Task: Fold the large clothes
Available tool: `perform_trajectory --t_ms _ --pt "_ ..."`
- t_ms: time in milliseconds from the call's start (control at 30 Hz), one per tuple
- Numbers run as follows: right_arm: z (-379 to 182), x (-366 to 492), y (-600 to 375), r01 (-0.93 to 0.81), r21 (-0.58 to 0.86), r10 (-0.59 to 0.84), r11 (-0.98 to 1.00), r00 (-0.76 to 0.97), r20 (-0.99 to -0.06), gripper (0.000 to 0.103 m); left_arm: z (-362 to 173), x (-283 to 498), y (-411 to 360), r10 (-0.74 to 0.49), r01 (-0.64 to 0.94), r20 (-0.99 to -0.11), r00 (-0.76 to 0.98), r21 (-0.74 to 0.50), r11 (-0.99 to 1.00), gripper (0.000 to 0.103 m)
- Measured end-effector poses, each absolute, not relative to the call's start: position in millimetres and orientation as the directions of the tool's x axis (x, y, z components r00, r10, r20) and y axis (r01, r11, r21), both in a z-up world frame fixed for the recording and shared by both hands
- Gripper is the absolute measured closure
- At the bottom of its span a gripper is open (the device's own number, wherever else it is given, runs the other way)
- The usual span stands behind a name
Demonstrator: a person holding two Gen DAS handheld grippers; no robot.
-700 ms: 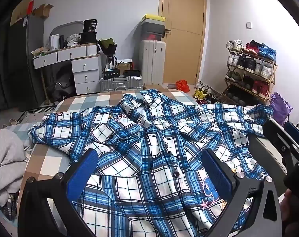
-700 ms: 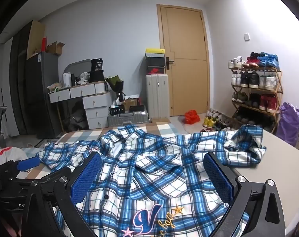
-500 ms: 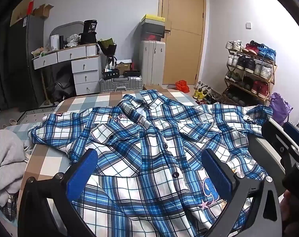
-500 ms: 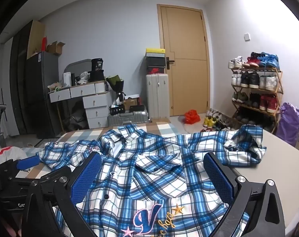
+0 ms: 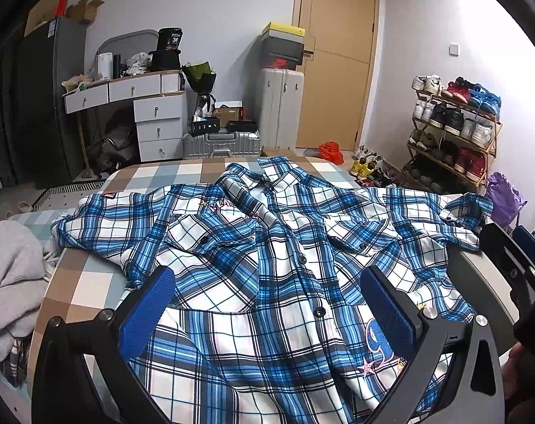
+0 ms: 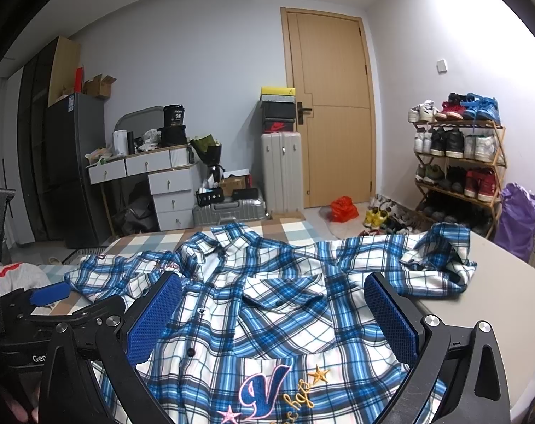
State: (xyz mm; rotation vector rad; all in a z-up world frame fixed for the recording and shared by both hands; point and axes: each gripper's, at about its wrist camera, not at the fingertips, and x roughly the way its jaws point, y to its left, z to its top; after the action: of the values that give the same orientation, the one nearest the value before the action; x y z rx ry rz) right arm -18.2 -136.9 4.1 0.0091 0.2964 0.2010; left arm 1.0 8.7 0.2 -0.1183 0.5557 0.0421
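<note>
While both my tools hang wide open with nothing between their blue pads, the plaid shirt (image 5: 278, 275) lies spread out, front up and buttoned, just past them. My left tool (image 5: 267, 304) tips down over the shirt's lower front, its fingers straddling the button placket without touching the cloth, and my right tool (image 6: 272, 309) sits a little flatter over the hem on the other side, above the embroidered letter (image 6: 263, 390) and the stars stitched there. From the left wrist view I can see my right tool at the right edge, and from the right wrist view my left tool at the left edge, so the two sit side by side at the near end of the shirt. The shirt rests partly on a checked cover (image 5: 87, 282) and partly on the plain grey desk (image 6: 507, 304), with its right sleeve (image 6: 444, 265) bunched up on that desk and its left sleeve (image 5: 101, 219) stretched out flat towards a heap of grey clothing (image 5: 9, 282). Beyond the collar, on the floor, a silver suitcase (image 5: 221, 143) lies flat, with a set of white drawers (image 5: 157, 127) to its left. Farther back stand an upright grey suitcase (image 5: 281, 106) topped with boxes, a wooden door (image 5: 338, 56), and a shoe rack (image 5: 454, 130) full of shoes along the right wall
</note>
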Motion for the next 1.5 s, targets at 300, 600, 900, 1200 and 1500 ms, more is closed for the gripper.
perform_trajectory --t_ms 300,600,900,1200,1500 --pt "3 -18 -137 -0.2 0.042 0.203 0.979 0.935 -0.289 0.0 -1 2 10 -0.004 -0.074 -0.545 0.838 -0.121 0.99 0.001" --pt "-1 -12 -136 -0.184 0.027 0.183 0.983 0.929 -0.323 0.0 -1 1 6 -0.023 -0.058 -0.537 0.843 -0.133 0.989 0.001" --pt "6 3 -152 -0.158 0.063 0.17 0.985 0.917 -0.361 0.0 -6 7 0 -0.067 -0.033 -0.571 0.818 -0.164 0.986 0.001" --pt "62 84 -204 -0.182 -0.193 0.08 0.964 0.893 -0.444 0.0 -9 14 -25 -0.133 0.066 -0.588 0.798 -0.134 0.989 0.001" --pt "36 233 -281 -0.214 -0.306 -0.135 0.928 0.572 -0.809 0.004 -22 29 -42 -0.152 0.127 -0.636 0.757 -0.085 0.988 0.001"
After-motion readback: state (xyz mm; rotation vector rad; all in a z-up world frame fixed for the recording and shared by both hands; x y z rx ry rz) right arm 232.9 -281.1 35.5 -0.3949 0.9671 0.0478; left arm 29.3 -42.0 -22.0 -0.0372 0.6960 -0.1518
